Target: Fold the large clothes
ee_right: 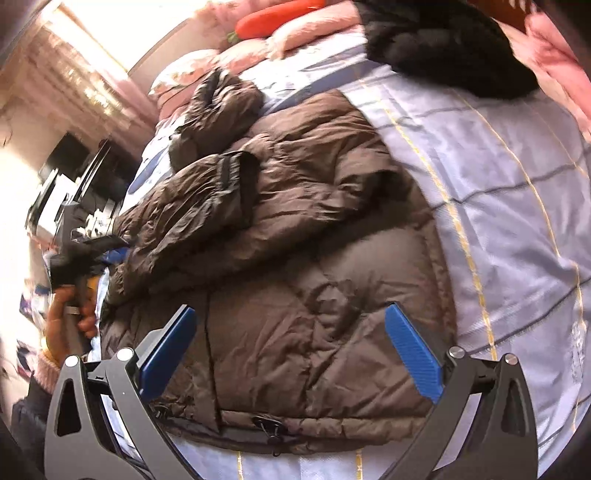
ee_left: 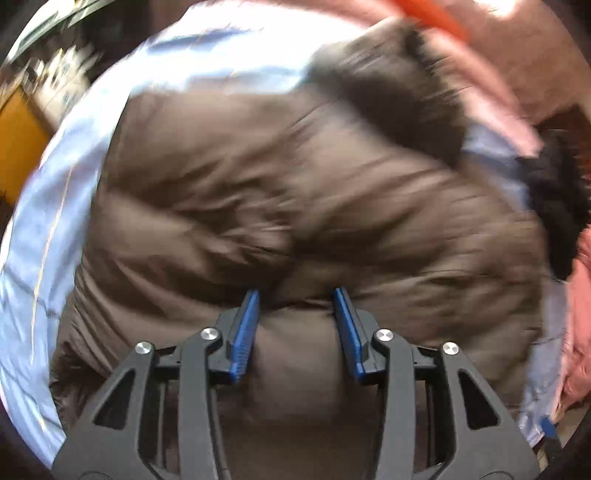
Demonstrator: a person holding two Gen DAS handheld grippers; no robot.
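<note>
Right hand-held gripper (ee_right: pixel 290 347) hangs wide open over the near hem of the brown puffer jacket (ee_right: pixel 303 236), nothing between its blue pads (ee_right: pixel 413 354); we read it as poised above the fabric, not gripping. Left hand-held gripper (ee_left: pixel 295 325) sits close over the same jacket (ee_left: pixel 288 206), jaws parted to a middling gap with a puffy ridge of fabric bulging between them; that view is blurred, so we cannot tell whether the pads actually pinch the cloth or only straddle it. Jacket lies spread on the bed, on a pale blue checked sheet (ee_right: pixel 517 206), hem nearest us with its cord toggle (ee_right: pixel 271 428) at the edge, hood (ee_right: pixel 218 107) at the far end. One sleeve (ee_right: pixel 192 218) is already laid across the chest, cuff toward the middle. We judge the fold as begun but early: one sleeve is in, the other side is unclear from here, and the body has not been doubled over. A black fluffy garment (ee_right: pixel 443 44), pink bedding (ee_right: pixel 303 33) and an orange carrot-shaped cushion (ee_right: pixel 277 16) lie beyond, well apart from the jacket. In the right view the left hand-held gripper (ee_right: pixel 79 258) shows at the jacket's left edge, held in a bare hand (ee_right: pixel 66 325).
</note>
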